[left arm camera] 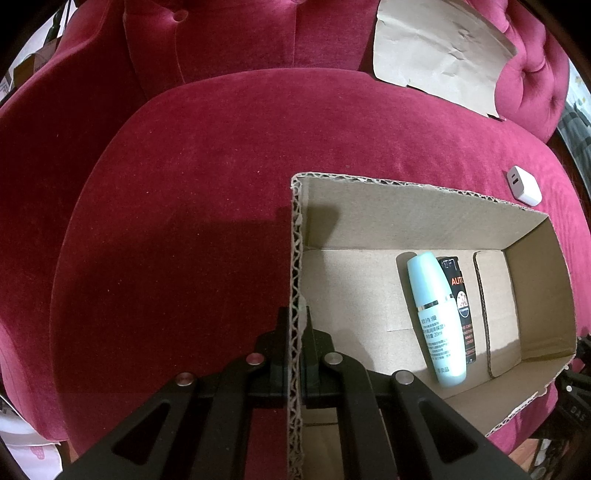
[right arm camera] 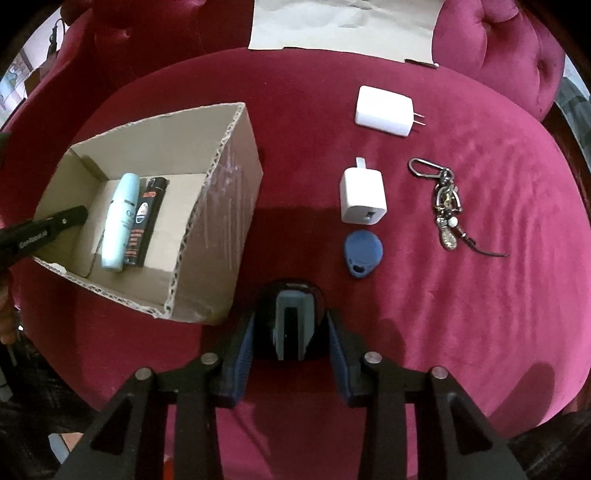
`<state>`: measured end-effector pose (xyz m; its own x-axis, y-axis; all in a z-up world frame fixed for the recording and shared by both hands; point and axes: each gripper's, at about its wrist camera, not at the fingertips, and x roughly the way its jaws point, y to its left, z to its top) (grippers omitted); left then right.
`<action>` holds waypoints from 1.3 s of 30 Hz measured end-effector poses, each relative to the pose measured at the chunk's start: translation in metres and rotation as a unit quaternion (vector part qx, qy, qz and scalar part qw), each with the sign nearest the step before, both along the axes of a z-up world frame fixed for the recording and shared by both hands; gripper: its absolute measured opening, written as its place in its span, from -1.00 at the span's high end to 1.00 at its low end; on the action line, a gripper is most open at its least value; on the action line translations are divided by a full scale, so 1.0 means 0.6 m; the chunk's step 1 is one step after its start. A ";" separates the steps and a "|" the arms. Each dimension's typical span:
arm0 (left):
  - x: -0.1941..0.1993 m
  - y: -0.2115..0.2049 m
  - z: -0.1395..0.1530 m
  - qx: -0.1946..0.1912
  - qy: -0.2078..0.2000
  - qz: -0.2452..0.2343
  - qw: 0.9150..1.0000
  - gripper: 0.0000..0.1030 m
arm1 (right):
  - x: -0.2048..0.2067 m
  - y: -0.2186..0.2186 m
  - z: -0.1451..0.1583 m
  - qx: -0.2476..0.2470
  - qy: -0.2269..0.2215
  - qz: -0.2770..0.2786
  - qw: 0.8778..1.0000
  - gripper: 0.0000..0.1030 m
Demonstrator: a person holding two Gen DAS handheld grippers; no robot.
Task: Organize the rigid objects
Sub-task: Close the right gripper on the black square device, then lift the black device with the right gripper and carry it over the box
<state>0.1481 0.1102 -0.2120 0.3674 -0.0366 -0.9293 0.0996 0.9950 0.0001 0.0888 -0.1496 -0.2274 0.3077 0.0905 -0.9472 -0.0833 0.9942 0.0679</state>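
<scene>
An open cardboard box sits on a red velvet seat. Inside lie a pale blue bottle and a black lighter. My left gripper is shut on the box's left wall; one of its fingers shows in the right wrist view. My right gripper is shut on a black and grey object, beside the box. On the seat lie a large white charger, a small white charger, a blue key fob and a keychain.
A sheet of brown paper leans against the tufted backrest. A white charger lies on the seat beyond the box in the left wrist view. The seat's curved front edge runs below my right gripper.
</scene>
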 end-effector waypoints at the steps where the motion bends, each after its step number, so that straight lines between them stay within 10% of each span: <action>1: 0.000 0.000 0.000 0.000 0.000 0.000 1.000 0.93 | 0.000 -0.002 -0.001 0.000 0.000 -0.001 1.000 0.23; 39: 0.000 0.000 -0.001 -0.002 0.000 0.002 1.000 0.94 | -0.008 -0.029 0.152 -0.007 -0.066 -0.022 0.998 0.23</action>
